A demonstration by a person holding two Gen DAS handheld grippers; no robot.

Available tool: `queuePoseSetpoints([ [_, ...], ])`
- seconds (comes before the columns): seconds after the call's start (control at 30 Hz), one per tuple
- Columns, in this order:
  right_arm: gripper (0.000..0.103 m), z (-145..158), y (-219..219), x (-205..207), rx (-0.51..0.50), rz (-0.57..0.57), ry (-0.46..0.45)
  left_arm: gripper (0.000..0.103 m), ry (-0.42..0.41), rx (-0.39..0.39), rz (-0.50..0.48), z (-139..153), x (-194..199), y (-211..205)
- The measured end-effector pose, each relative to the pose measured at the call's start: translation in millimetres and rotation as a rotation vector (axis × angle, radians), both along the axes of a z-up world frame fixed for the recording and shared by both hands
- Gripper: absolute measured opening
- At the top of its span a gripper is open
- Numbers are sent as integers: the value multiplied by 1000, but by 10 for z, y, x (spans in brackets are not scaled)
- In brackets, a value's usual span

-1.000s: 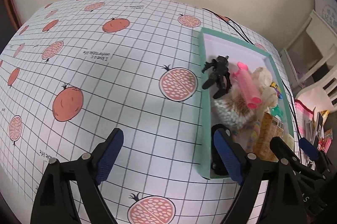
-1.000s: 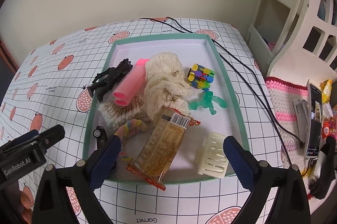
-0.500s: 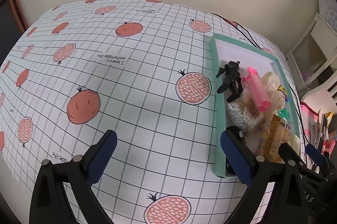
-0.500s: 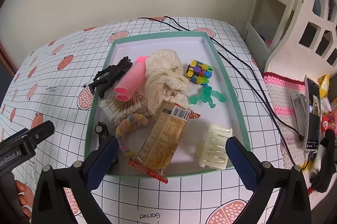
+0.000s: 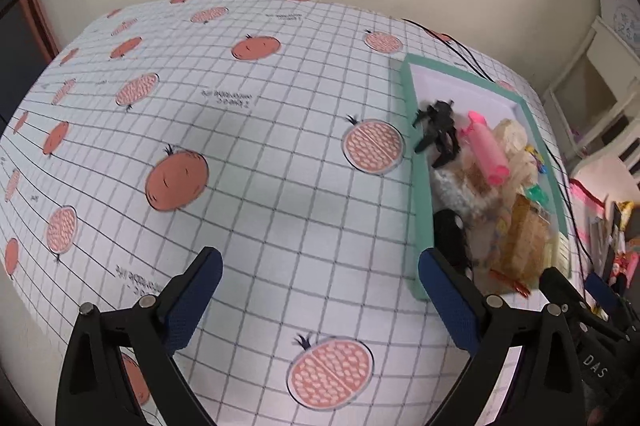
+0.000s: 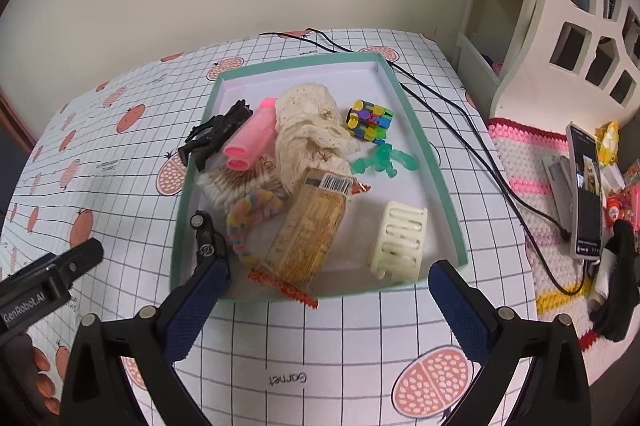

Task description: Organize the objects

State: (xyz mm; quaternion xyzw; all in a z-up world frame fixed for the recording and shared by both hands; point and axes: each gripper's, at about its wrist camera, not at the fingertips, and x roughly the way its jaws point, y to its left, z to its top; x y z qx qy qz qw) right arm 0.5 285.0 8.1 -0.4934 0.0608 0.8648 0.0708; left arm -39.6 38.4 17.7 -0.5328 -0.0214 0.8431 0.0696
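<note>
A green-rimmed tray (image 6: pixel 412 106) with a white floor holds a pile: a black figure (image 6: pixel 218 134), a pink tube (image 6: pixel 252 138), a cream cloth (image 6: pixel 312 130), a colourful block toy (image 6: pixel 370 120), a teal figure (image 6: pixel 380 160), a snack packet (image 6: pixel 312 230), a cream comb-like clip (image 6: pixel 400 240), cotton swabs (image 6: pixel 236 184), a pastel band (image 6: pixel 250 214) and a small black car (image 6: pixel 204 234). My right gripper (image 6: pixel 326 296) is open, just in front of the tray's near rim. My left gripper (image 5: pixel 318 296) is open over the bare tablecloth, left of the tray (image 5: pixel 418 162).
A grid tablecloth with pomegranate prints (image 5: pixel 240 130) covers the table. Black cables (image 6: pixel 472 130) run along the tray's right side. Right of the table are a crocheted mat (image 6: pixel 532 162), a phone (image 6: pixel 586 190) and white shelving (image 6: pixel 560 6). A wall stands behind.
Both grippers have drawn back and up a little, so the tray looks smaller and farther. In the left view the tray has slid right. Nothing was grasped.
</note>
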Motion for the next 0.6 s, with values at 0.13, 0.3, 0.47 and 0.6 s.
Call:
queuePoseSetpoints([
  [0.13,103,9,26,92,-16,-25,-16,99,15,-20,-22,30,81,24],
  [0.3,103,20,66,192,-15,-60,-36,99,16,-12,-34,51,136,14],
  [0.47,103,15,57,268,5,-63,-55,99,17,-21,-51,53,201,18],
  [0.6,103,37,25,312,2,-56,-53,99,14,0,-71,66,246,-6],
])
